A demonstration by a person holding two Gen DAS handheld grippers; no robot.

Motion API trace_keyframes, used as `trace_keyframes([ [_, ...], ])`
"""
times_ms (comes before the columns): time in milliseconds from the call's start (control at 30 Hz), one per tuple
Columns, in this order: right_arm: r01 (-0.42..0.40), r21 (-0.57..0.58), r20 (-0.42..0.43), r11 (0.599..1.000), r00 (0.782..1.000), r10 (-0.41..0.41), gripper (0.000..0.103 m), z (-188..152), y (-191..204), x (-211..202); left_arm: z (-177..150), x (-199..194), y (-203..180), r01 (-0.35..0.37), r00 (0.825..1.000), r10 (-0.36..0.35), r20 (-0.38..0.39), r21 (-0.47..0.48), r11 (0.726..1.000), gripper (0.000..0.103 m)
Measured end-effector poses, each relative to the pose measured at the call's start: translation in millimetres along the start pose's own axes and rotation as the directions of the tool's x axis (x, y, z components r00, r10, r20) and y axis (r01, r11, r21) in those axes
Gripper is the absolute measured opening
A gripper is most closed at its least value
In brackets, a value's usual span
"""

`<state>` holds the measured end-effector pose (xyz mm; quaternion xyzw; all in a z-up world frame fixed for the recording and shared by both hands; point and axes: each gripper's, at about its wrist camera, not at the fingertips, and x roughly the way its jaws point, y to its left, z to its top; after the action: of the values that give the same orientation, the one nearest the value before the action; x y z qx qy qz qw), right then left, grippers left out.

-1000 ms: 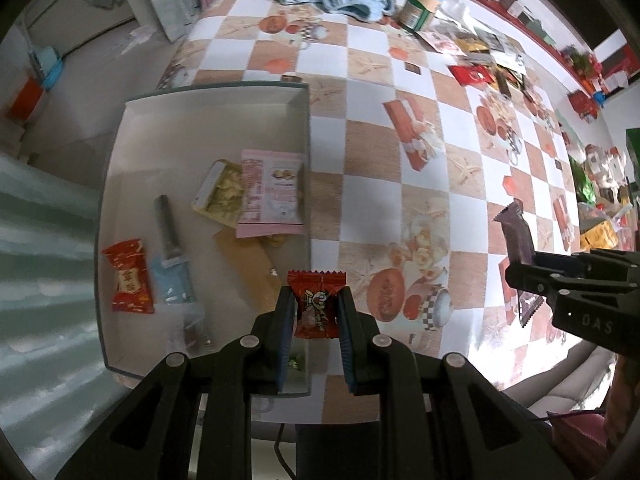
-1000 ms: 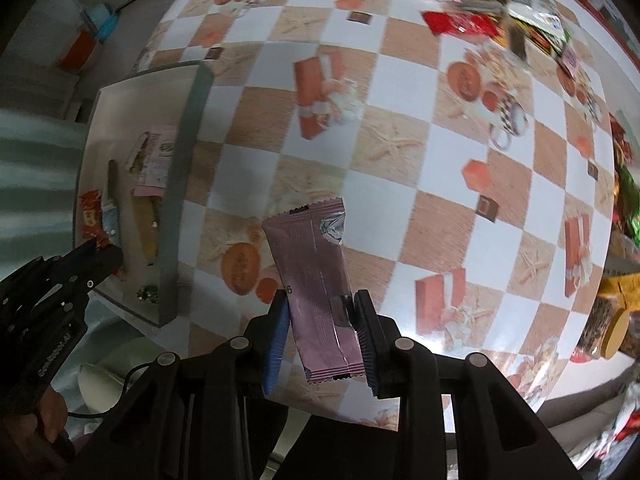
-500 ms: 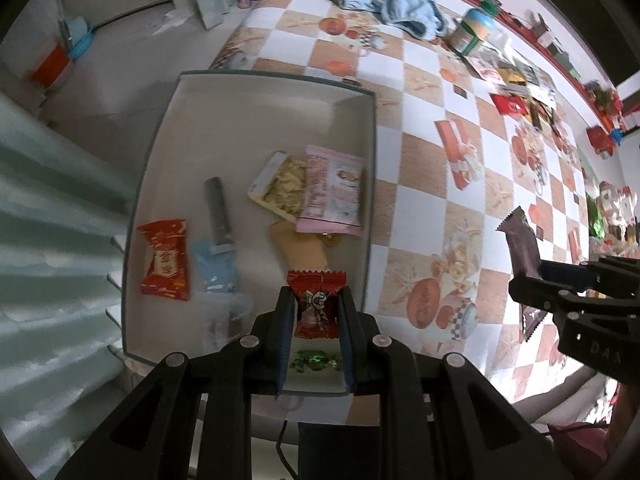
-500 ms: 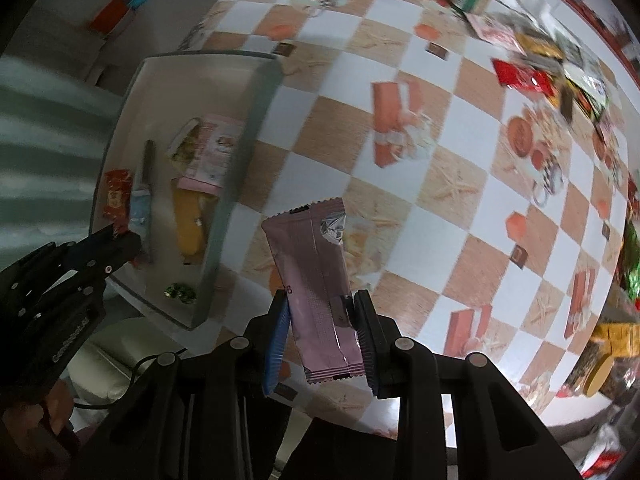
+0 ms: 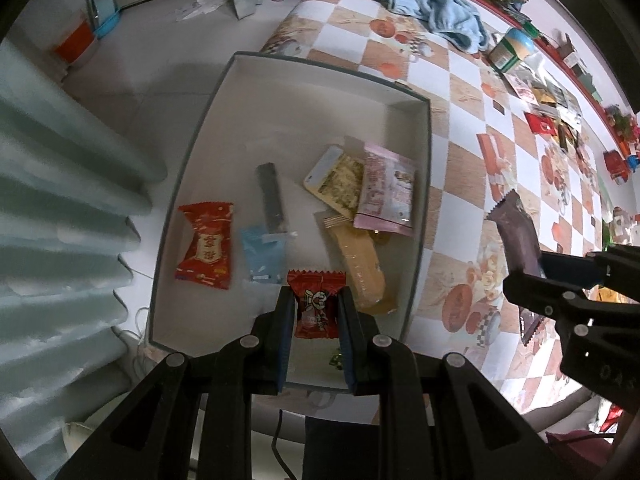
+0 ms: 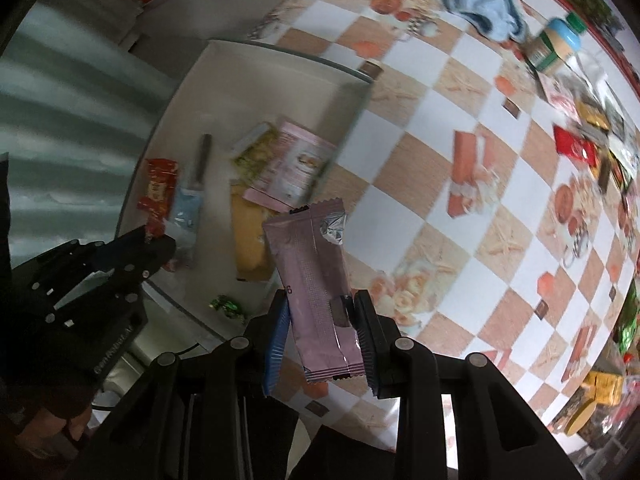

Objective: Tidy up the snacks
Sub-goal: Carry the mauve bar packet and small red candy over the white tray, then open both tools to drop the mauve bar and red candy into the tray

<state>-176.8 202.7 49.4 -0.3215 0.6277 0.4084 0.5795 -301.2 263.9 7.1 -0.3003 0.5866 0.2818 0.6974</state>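
Left gripper [image 5: 316, 312]: jaws drawn in narrow, clamped on a small red candy packet [image 5: 317, 304] with a cartoon face printed on it. Packet hangs between the blue pads, over the near end of the white box [image 5: 280, 80]. Gripper points down into the box.

Right gripper [image 6: 322, 332]: jaws pressed against the sides of a long mauve snack bar wrapper [image 6: 316, 276], crimped end and a silver patch at the top. Wrapper hangs over the box's near right corner, at the wall next to the table (in the left wrist view it looks much darker, brownish).

Box contents, left wrist view: a large red candy wrapper [image 5: 206, 246] with gold print at the left; just right of it a pale blue sachet [image 5: 264, 256] with a dark grey stick pack [image 5: 272, 200] overlapping its top edge. Further right a yellow biscuit pack [image 5: 360, 268] lies lengthwise, its far end under a pink pouch [image 5: 386, 194]; the pouch also overlaps a pale yellow cracker pack [image 5: 334, 182]. A small green foil candy [image 6: 226, 306] sits at the near wall, mostly hidden behind the left gripper in its own view.

Box rests on a table with an orange-and-white checkered cloth [image 5: 460, 160]. At the far end: a crumpled light blue towel [image 5: 436, 12], a jar with a blue lid [image 5: 512, 50], and a row of loose snack packets [image 5: 552, 108] along the right edge, too small to identify individually.
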Motion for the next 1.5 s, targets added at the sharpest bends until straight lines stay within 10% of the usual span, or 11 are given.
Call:
trace_keyframes([
  [900, -0.068, -0.077, -0.045, 0.995, 0.997, 0.065, 0.035, 44, 53, 24, -2, 19, 26, -0.018, 0.999, 0.015, -0.046, -0.055, 0.998, 0.025],
  [967, -0.065, -0.079, -0.048, 0.995, 0.997, 0.062, 0.037, 49, 56, 26, -3, 18, 27, -0.025, 0.999, 0.023, -0.038, -0.055, 0.998, 0.05],
  [1033, -0.075, -0.076, -0.05, 0.994, 0.996, 0.071, 0.062, 52, 57, 27, -3, 15, 28, -0.034, 0.999, 0.033, -0.016, -0.062, 0.997, 0.077],
  [1067, -0.078, -0.077, -0.042, 0.994, 0.996, 0.075, 0.076, 52, 58, 26, -3, 13, 28, -0.034, 0.999, 0.034, -0.005, -0.064, 0.997, 0.081],
  [1267, -0.07, -0.08, -0.013, 0.994, 0.998, 0.069, 0.077, 53, 57, 21, 0, 10, 29, -0.048, 0.999, 0.048, 0.001, -0.058, 0.997, 0.103],
  [1400, -0.07, -0.042, -0.016, 0.997, 0.997, 0.069, 0.103, 49, 46, 22, 1, 12, 25, -0.04, 0.999, 0.04, -0.012, -0.05, 0.998, 0.103],
  [1500, -0.075, -0.013, -0.014, 0.997, 0.997, 0.075, 0.103, 44, 38, 21, 2, 11, 21, -0.049, 0.999, 0.049, 0.005, -0.043, 0.998, 0.103],
])
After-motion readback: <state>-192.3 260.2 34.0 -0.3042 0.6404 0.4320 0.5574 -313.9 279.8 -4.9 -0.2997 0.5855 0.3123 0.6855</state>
